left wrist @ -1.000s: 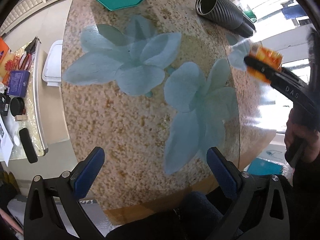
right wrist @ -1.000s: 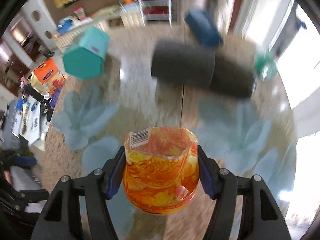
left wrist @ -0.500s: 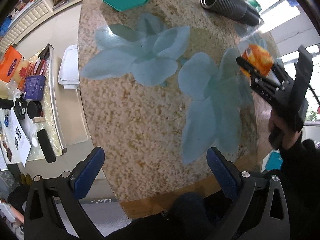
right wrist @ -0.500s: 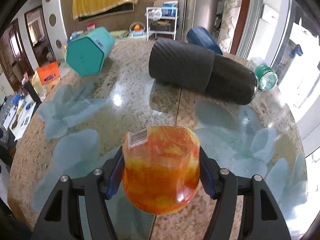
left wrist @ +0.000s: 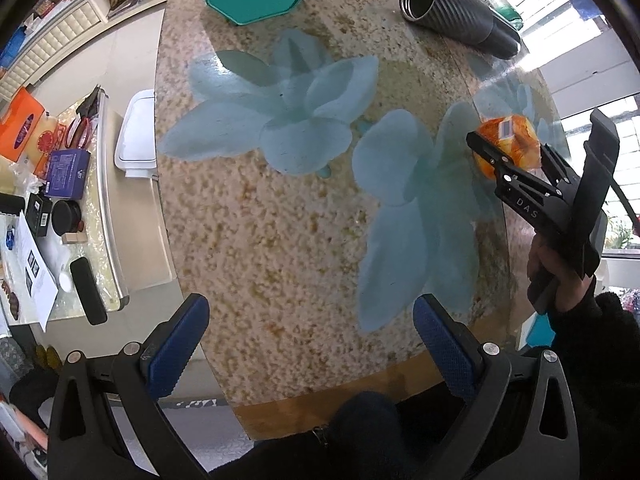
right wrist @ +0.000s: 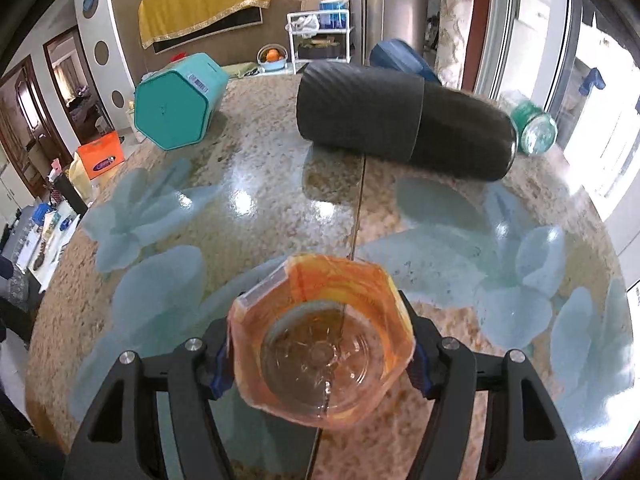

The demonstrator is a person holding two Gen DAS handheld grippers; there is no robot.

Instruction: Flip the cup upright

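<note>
We judge the main risk to be the thin orange cup [right wrist: 320, 344] buckling or slipping as we let go, since its soft wall already looks squeezed out of round and it could tip on the glossy worktop [right wrist: 248, 184]. Our right tongs [right wrist: 320, 364] clamp the cup's sides, mouth up, low over the worktop; our left tongs [left wrist: 308, 344] hang wide apart, holding nothing.

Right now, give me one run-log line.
right gripper: shut on orange cup, mouth facing camera | left gripper: open, idle | table: cup over it
</note>
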